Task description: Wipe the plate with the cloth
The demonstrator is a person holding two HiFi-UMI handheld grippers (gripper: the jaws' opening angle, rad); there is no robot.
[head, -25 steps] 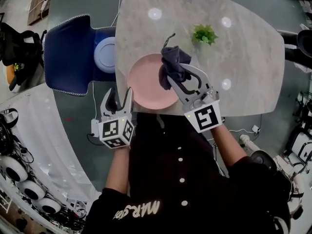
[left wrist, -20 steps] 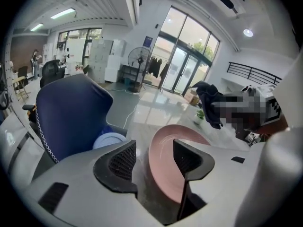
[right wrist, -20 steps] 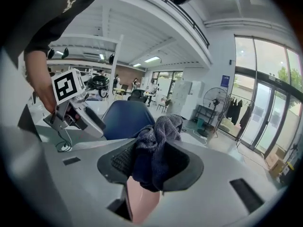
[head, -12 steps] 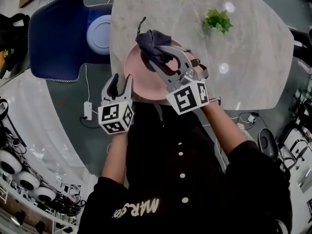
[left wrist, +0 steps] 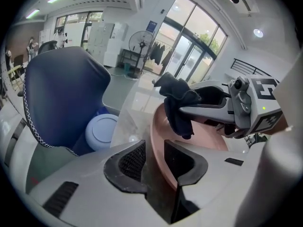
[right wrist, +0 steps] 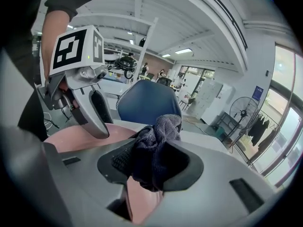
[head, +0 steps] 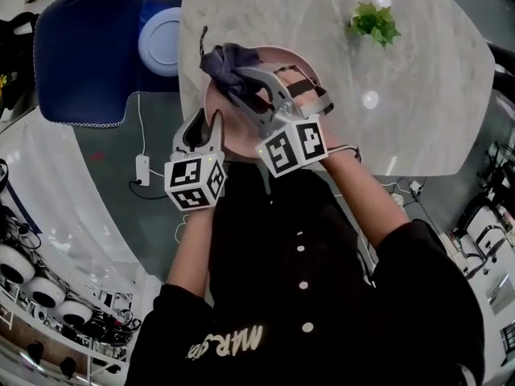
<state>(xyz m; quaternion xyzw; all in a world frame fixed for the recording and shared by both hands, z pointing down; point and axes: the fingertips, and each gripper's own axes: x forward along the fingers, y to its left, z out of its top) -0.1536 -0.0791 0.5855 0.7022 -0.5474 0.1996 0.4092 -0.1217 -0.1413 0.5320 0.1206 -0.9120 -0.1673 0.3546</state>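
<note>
Head view, right gripper (head: 239, 85) clenching drooping cloth (head: 224, 59) over plate (head: 240, 135), left gripper (head: 205, 122) jaws closing astride rim.

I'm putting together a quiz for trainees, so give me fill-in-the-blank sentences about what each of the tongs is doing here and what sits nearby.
1. The right tongs are shut on a dark ___.
2. The left tongs are closing around the rim of the ___ plate.
3. A pale plate lies on the seat of the blue ___.

Missing words: cloth; pink; chair.
</note>
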